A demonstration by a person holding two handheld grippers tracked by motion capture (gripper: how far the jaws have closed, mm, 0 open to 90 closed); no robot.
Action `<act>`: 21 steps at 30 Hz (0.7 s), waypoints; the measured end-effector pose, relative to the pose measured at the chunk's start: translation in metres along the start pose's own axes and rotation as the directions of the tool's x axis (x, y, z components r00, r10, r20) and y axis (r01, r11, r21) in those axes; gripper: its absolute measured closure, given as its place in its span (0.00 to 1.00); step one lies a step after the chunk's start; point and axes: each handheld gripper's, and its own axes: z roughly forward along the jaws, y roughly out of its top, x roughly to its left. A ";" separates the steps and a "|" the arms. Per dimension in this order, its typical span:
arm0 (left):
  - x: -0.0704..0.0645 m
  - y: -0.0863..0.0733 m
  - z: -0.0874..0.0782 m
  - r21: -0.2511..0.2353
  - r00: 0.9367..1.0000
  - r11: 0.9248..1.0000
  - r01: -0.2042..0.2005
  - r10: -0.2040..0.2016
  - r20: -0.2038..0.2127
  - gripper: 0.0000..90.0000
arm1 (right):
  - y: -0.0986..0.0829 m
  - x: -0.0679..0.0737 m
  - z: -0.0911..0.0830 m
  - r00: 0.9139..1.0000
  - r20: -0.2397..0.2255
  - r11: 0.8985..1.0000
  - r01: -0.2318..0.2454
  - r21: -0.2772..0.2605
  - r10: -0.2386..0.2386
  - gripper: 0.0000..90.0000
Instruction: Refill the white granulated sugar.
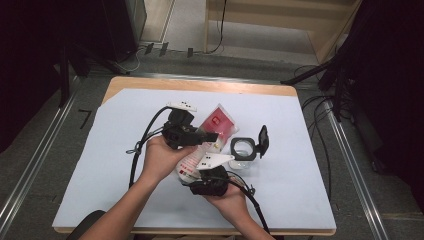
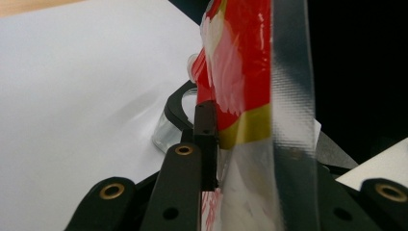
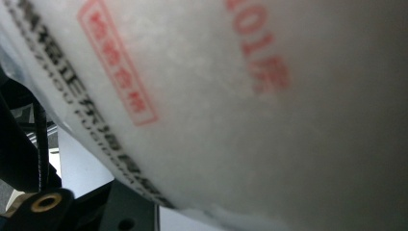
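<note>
A red and white plastic bag (image 1: 220, 122) is held up above the table between both hands. My left gripper (image 1: 209, 136) is shut on the bag's side. In the left gripper view the bag (image 2: 240, 72) stands edge-on between the jaws, its clear sealed strip to the right. My right gripper (image 1: 202, 172) is under the bag's white lower end, its jaws hidden by its grey plate. In the right gripper view the printed white film of the bag (image 3: 240, 96) lies right against the camera and covers the jaws.
A small clear jar (image 1: 243, 150) with its black flip lid (image 1: 263, 141) swung open stands on the white sheet (image 1: 300, 165), just right of the bag. The jar (image 2: 168, 127) also shows behind the left jaw. Cables trail from both grippers toward the table's front edge.
</note>
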 end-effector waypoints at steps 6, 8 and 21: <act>0.002 0.001 0.004 0.039 1.000 0.999 0.004 -0.005 0.030 0.83 | -0.002 0.001 0.001 1.000 -0.008 1.000 -0.010 0.003 0.010 0.64; 0.001 0.002 0.005 0.050 0.999 0.999 0.020 -0.021 0.026 0.83 | -0.001 0.003 0.001 1.000 -0.015 1.000 -0.027 0.002 0.027 0.65; 0.001 0.006 0.012 0.113 0.999 0.993 0.031 -0.036 0.039 0.78 | -0.003 0.012 0.004 0.996 0.025 0.997 -0.081 0.008 0.081 0.66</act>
